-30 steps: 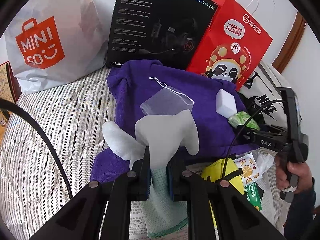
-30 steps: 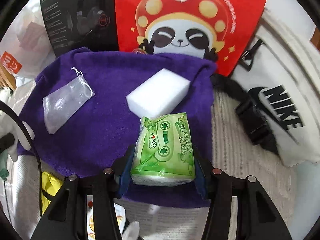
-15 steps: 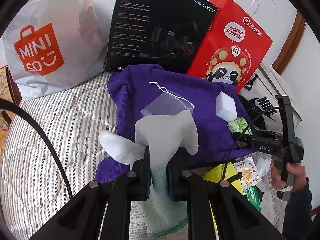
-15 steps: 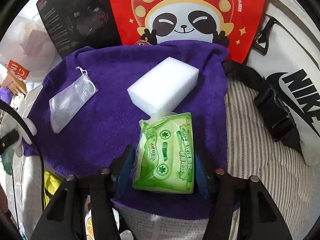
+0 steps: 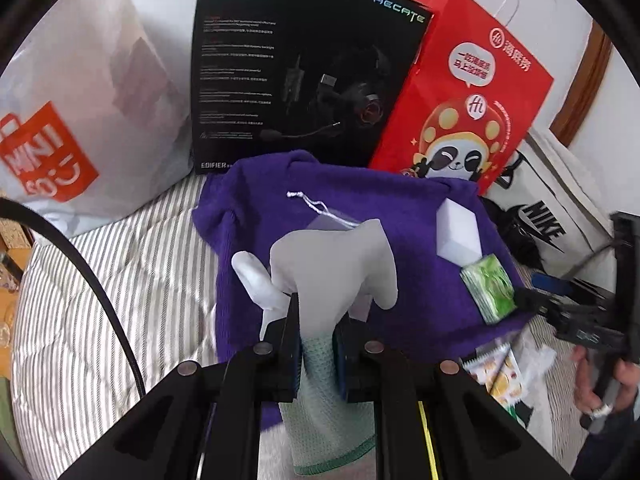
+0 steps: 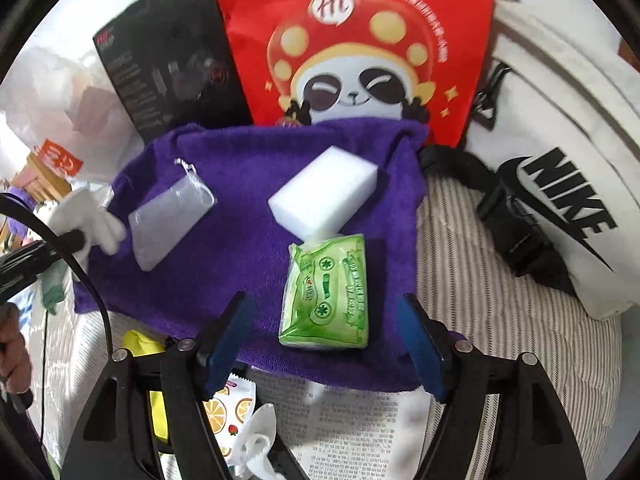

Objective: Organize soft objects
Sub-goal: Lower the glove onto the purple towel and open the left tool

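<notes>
A purple towel (image 6: 248, 248) is spread on the striped bed. On it lie a white sponge block (image 6: 324, 196), a clear mesh drawstring pouch (image 6: 168, 220) and a green tissue pack (image 6: 326, 296). My right gripper (image 6: 324, 332) hangs just above the pack's near end; its jaws are opening and the blue pads stand clear of the pack on both sides. My left gripper (image 5: 316, 336) is shut on a white glove (image 5: 336, 268) with a pale green cuff, held over the towel's (image 5: 420, 248) near-left part. The same glove (image 6: 86, 220) shows at the left of the right wrist view.
A white Miniso bag (image 5: 72, 120), a black headset box (image 5: 296, 68), a red panda bag (image 5: 472, 92) and a white Nike bag (image 6: 560, 184) stand along the back. Yellow cloth (image 6: 140, 344), an orange-print sachet (image 6: 228, 404), crumpled white cloth (image 6: 256, 436) and newspaper (image 6: 352, 428) lie near the front.
My right gripper has let go of the green tissue pack, which now lies on the towel, and has drawn back. My left gripper with the glove has shifted right, over the towel.
</notes>
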